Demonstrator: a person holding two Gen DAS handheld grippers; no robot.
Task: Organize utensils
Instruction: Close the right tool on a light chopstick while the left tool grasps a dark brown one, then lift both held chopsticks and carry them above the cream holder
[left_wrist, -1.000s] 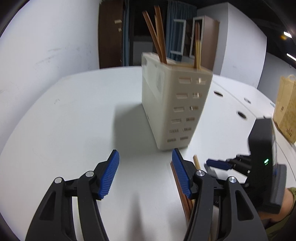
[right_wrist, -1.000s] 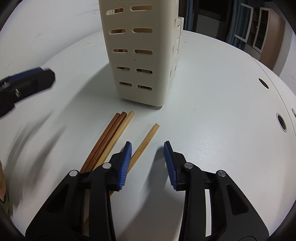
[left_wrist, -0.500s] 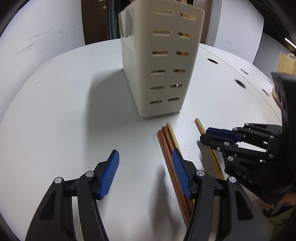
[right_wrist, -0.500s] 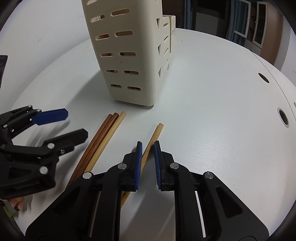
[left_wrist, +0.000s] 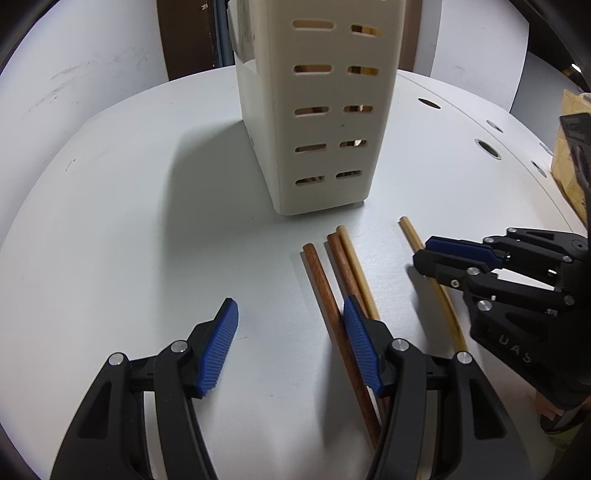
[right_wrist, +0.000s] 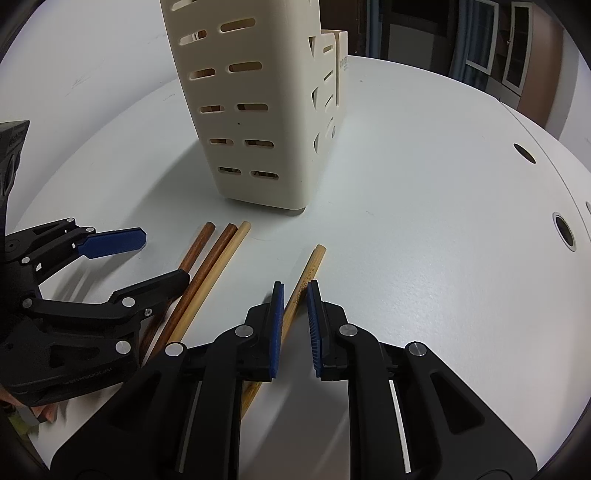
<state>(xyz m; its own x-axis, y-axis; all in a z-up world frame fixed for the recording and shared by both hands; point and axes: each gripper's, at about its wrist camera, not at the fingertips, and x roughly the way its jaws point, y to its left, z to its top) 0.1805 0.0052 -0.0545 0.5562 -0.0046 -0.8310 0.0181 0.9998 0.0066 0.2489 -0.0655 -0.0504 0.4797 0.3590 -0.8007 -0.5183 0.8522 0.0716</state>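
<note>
A cream slotted utensil holder (left_wrist: 314, 122) (right_wrist: 251, 110) stands upright on the white table, with chopsticks showing through its slots. In front of it lie two dark brown chopsticks (left_wrist: 317, 266) (right_wrist: 221, 243) and a light one (left_wrist: 351, 251) (right_wrist: 236, 240) beside them. A lone light chopstick (left_wrist: 412, 232) (right_wrist: 314, 262) lies further right, and my right gripper (right_wrist: 295, 288) (left_wrist: 424, 254) is shut on it low against the table. My left gripper (left_wrist: 290, 306) (right_wrist: 164, 256) is open, its right finger resting over the dark chopsticks with bare table between the pads.
Round cable holes (right_wrist: 563, 230) (left_wrist: 487, 147) dot the table's far right side. A brown paper bag (left_wrist: 569, 162) stands at the right edge. Part of a hand (right_wrist: 40, 413) shows behind the left gripper. Cabinets and a wall lie beyond the table.
My right gripper has shut on the lone light chopstick. My left gripper has sunk toward the table beside the dark chopsticks, and one dark chopstick now lies slightly apart from the others.
</note>
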